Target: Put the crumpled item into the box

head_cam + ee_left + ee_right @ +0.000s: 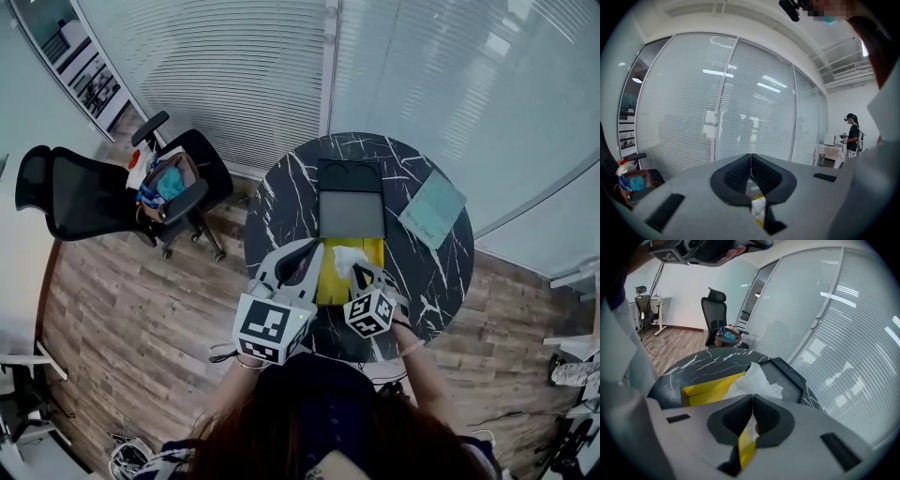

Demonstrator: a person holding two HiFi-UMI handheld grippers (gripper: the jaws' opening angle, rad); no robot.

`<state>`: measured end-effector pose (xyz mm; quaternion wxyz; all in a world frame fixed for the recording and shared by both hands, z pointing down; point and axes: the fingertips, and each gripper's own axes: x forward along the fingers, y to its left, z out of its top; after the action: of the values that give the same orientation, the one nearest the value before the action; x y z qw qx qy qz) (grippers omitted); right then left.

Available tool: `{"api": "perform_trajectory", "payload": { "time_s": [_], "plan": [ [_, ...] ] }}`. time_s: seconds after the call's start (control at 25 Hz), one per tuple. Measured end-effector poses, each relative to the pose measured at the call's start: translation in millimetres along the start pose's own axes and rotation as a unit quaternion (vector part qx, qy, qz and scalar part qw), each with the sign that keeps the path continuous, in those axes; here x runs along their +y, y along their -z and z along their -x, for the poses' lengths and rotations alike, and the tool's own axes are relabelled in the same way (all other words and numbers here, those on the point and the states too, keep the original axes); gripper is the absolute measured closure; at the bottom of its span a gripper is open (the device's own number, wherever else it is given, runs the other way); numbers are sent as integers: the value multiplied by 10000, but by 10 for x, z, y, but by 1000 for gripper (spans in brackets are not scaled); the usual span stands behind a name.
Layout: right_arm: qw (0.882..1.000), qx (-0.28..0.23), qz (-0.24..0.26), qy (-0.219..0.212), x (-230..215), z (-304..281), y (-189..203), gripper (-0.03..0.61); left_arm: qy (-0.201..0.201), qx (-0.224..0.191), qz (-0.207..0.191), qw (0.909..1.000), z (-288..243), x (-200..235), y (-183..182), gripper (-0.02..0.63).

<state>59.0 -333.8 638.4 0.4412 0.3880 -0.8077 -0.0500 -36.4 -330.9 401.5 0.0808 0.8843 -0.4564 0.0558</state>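
The crumpled white paper [345,257] [757,381] sits on an open yellow container [333,281] [708,390] on the round black marble table [281,206]. Just beyond it lies a flat black box [351,212] [785,376] with a grey inside and its lid open at the back. My right gripper [358,274] [753,400] is at the near edge of the paper, jaws closed, with the paper rising straight from their tips. My left gripper [312,249] [751,157] is held higher over the yellow container's left side, shut with nothing between the pads, aimed at the glass wall.
A teal booklet [431,208] lies on the table's right side. A black office chair [94,197] [715,310] with a bag on a second seat [169,183] stands to the left on the wood floor. A glass wall with blinds [281,66] runs behind the table.
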Motion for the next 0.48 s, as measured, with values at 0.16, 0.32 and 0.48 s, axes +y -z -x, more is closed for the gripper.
{"api": "perform_trajectory", "payload": {
  "time_s": [0.16,0.32,0.48],
  "plan": [
    [9999,95,54,-121,59,-78,91,552,-3,16,-10,10000,4,-9,5,586],
    [9995,179,126,-232,113,-149,150,552,-10,22,-11,10000,7,-10,7,586],
    [9991,248,155,-313,139,-211,183,552,-29,33,-14,10000,6,1,0,586]
  ]
}}
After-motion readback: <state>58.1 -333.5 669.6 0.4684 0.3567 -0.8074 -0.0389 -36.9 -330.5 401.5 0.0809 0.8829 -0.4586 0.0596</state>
